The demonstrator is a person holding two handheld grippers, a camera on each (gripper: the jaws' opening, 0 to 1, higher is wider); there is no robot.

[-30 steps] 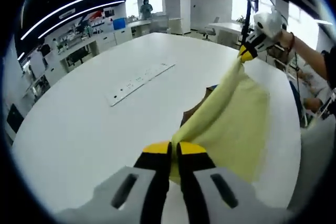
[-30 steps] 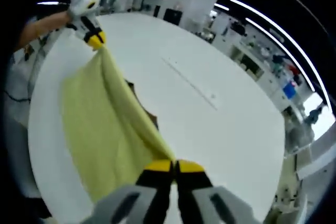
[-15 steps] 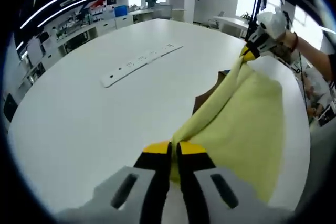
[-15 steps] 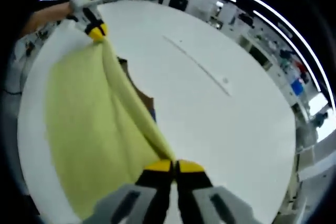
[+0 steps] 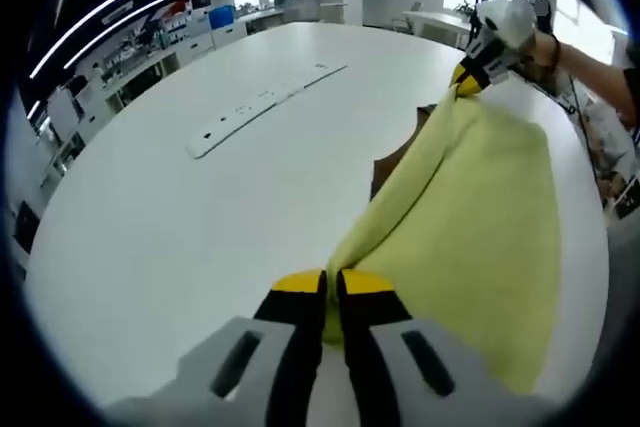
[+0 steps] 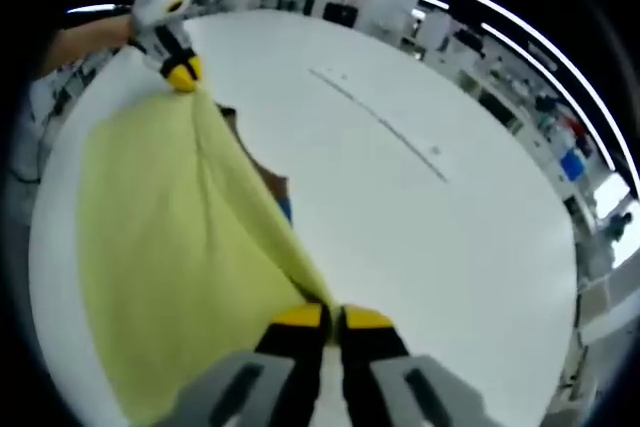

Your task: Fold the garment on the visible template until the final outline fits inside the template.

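With both my left claw [image 5: 329,292] and right claw [image 6: 332,319] clamped on the pale yellow cloth garment [image 5: 470,217], stretched toward one o'clock, uneven lowering could bunch it.

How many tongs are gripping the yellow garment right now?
2. The left tongs pinch one end of the yellow garment; the right tongs pinch the other end, and show at the far end in the left gripper view.

Left tongs [image 5: 331,292]: grey moulded body, two dark oval slots on top, black jaw arms, yellow tip pads. Right tongs [image 6: 333,319]: same build, grey shell, black arms, yellow tips. From afar each unit shows white housing above black neck. Person's wrist [image 5: 553,50]: dark band worn.
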